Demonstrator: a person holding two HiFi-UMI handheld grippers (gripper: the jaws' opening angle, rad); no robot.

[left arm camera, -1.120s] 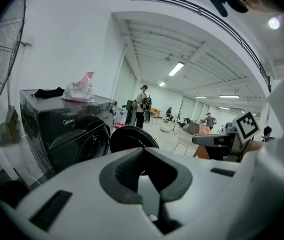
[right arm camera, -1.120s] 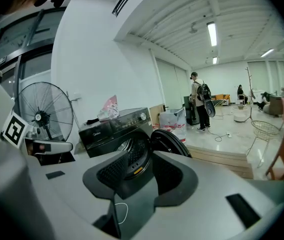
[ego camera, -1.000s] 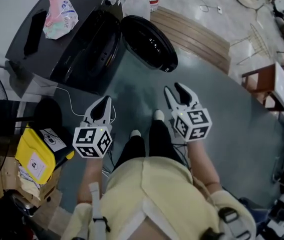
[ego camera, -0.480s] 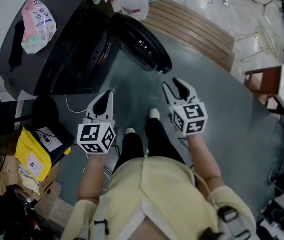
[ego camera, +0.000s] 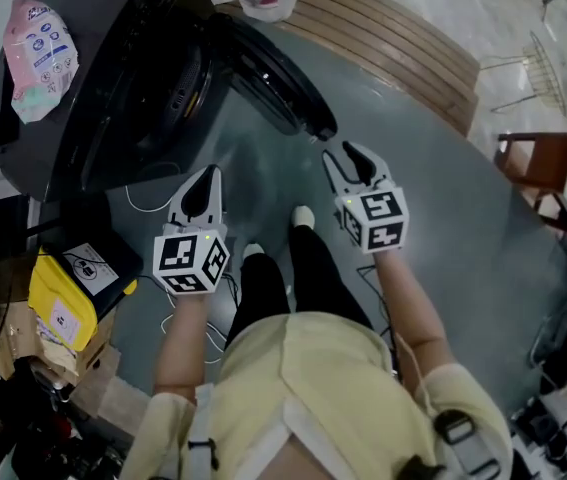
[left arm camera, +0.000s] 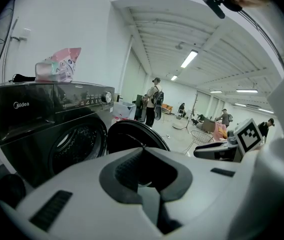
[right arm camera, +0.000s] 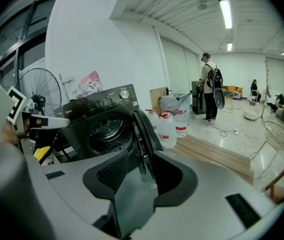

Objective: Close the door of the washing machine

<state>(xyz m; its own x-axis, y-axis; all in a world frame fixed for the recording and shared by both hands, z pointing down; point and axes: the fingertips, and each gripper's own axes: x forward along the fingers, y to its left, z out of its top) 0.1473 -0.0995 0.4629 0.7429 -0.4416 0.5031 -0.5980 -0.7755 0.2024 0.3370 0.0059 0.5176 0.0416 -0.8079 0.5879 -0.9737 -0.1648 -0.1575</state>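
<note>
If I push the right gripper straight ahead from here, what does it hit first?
Most likely the free edge of the round black washing-machine door, which stands open and sits dead ahead between the right gripper's open jaws. Nothing shows in between, though the depth is hard to judge.

The person stretches both bare forearms forward and down, side by side and apart. The left gripper points ahead with its jaws together and nothing between them. The right gripper has its jaws slightly apart and empty.
</note>
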